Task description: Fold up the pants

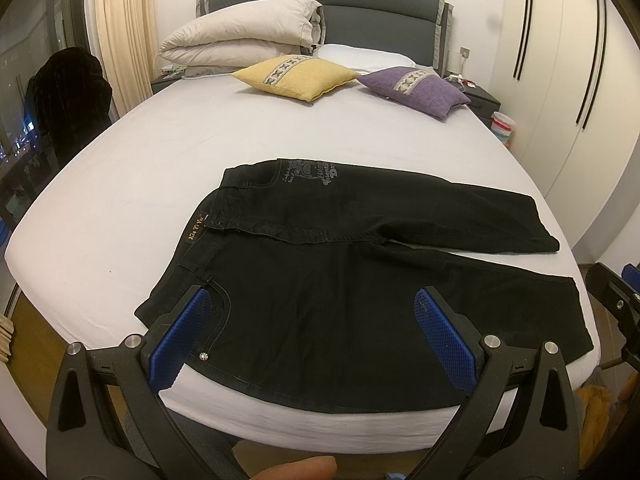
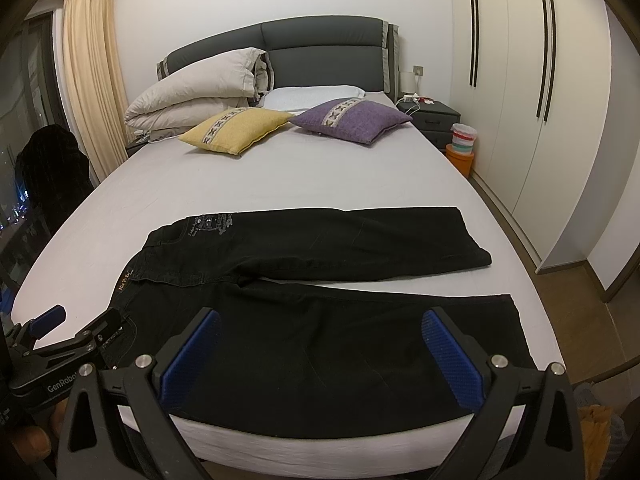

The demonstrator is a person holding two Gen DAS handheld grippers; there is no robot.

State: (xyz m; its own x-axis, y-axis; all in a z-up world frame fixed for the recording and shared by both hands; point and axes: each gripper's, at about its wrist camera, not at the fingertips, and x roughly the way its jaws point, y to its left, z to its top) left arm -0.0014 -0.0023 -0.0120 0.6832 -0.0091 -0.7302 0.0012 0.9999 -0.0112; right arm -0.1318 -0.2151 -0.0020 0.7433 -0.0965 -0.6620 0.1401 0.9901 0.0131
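Black pants (image 1: 332,264) lie flat across the foot of the white bed (image 1: 200,140), waistband to the left, both legs spread apart and pointing right. My left gripper (image 1: 314,304) hovers open over the seat and near pocket, blue pads (image 1: 182,336) wide apart with nothing between them. My right gripper (image 2: 320,326) is open too, above the near leg of the pants (image 2: 320,344), close to the bed's front edge. In the right wrist view the left gripper (image 2: 80,322) shows at the far left, by the waistband. In the left wrist view the right gripper (image 1: 624,280) peeks in at the right edge.
A yellow cushion (image 1: 296,76), a purple cushion (image 1: 416,86) and a folded duvet (image 1: 244,36) sit near the headboard. A nightstand (image 2: 430,114) and striped container (image 2: 463,136) stand right of the bed, beside the wardrobe (image 2: 532,80). Dark clothing hangs on a chair (image 1: 68,96) at left.
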